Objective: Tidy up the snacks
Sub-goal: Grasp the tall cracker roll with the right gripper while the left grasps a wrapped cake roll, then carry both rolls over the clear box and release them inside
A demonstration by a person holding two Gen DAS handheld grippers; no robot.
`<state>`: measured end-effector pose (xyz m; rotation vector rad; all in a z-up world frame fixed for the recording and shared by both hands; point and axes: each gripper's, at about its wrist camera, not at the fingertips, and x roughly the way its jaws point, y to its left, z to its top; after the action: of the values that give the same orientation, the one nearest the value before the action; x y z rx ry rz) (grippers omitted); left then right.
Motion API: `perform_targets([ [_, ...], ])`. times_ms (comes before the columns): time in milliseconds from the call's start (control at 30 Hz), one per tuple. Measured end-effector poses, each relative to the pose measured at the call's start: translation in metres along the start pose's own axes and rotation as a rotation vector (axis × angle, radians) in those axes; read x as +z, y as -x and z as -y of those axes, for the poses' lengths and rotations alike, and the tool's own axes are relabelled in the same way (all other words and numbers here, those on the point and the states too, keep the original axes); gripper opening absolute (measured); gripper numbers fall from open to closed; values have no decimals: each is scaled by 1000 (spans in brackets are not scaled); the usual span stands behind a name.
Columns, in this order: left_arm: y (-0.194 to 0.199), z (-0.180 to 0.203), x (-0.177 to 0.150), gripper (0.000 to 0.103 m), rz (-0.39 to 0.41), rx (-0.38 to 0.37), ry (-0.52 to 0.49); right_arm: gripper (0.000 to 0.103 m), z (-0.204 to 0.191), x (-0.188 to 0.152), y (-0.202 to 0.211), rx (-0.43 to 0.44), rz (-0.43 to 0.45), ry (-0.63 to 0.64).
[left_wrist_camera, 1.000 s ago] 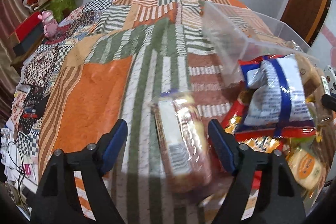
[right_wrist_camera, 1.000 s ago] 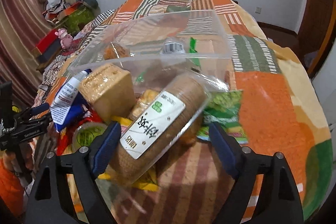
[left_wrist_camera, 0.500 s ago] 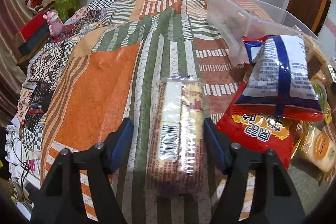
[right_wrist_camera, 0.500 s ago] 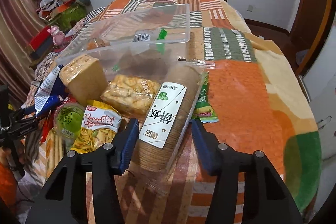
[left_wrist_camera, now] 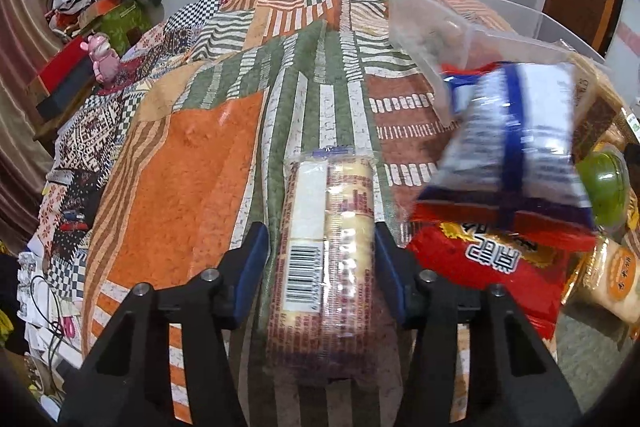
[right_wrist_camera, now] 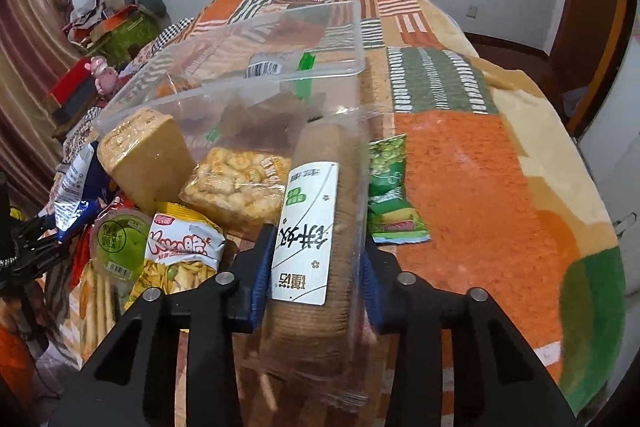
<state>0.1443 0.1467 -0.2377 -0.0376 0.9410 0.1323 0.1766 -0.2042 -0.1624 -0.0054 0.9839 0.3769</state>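
My left gripper [left_wrist_camera: 320, 259] is shut on a long clear-wrapped roll of biscuits with a barcode [left_wrist_camera: 328, 251] that lies on the patchwork quilt [left_wrist_camera: 192, 195]. My right gripper [right_wrist_camera: 316, 267] is shut on a brown cracker roll with a white label [right_wrist_camera: 316, 227], held tilted up. A clear plastic bin [right_wrist_camera: 256, 75] stands behind the snack pile and also shows in the left wrist view [left_wrist_camera: 448, 39]. A blue and white bag [left_wrist_camera: 516, 143] lies on a red packet [left_wrist_camera: 492, 259] to the right of the left gripper.
Loose snacks lie by the bin: a tan wafer block [right_wrist_camera: 140, 155], a bag of small biscuits [right_wrist_camera: 240, 183], a yellow chip bag [right_wrist_camera: 180, 251], a green cup [right_wrist_camera: 120, 239], a green packet [right_wrist_camera: 392, 195]. A cluttered side table [left_wrist_camera: 80, 51] stands far left.
Both grippers have closed, the left onto the barcode biscuit roll, the right onto the cracker roll. The cracker roll has turned more upright between the right fingers.
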Motion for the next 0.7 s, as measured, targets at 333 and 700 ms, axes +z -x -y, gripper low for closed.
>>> perform_targets([
  [333,35,-1,7,22,42,-27,13,33,11,-1,23,26,51,-27],
  [700,44,-1,5,22,44,-43,25,33,7,4,36,63,98,-11],
])
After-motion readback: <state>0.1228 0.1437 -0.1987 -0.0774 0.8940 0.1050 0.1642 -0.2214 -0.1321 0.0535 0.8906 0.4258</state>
